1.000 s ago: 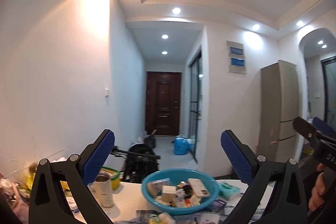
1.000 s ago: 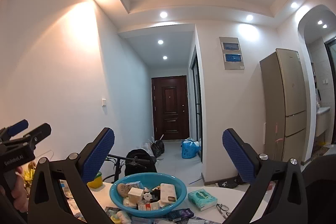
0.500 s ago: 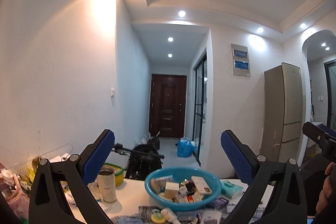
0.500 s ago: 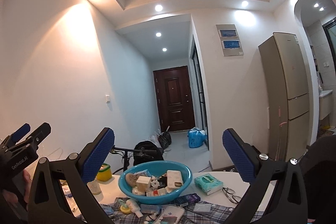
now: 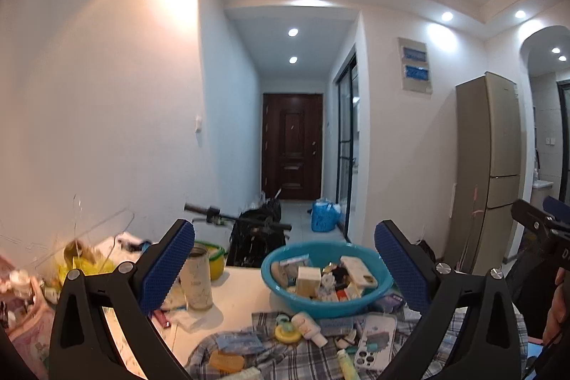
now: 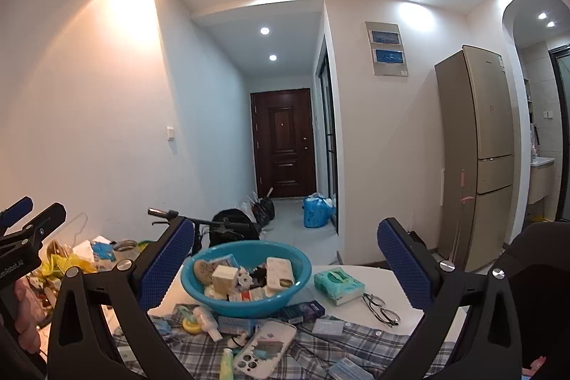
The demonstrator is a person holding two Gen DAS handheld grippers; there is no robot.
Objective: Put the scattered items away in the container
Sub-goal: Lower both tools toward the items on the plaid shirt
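A blue plastic basin holding several small boxes and a phone case stands on the white table. In front of it, on a plaid cloth, lie scattered items: a phone case, a small white bottle, a yellow tape roll and small packets. My left gripper is open and empty, held above the table short of the basin. My right gripper is also open and empty, likewise short of the basin.
A tall jar and a yellow-green bowl stand left of the basin. A tissue pack and glasses lie to its right. Clutter fills the table's left side. A bicycle and fridge stand behind.
Both cameras have tilted down and pulled back, so more of the table, plaid cloth and scattered items shows. Both grippers stay open.
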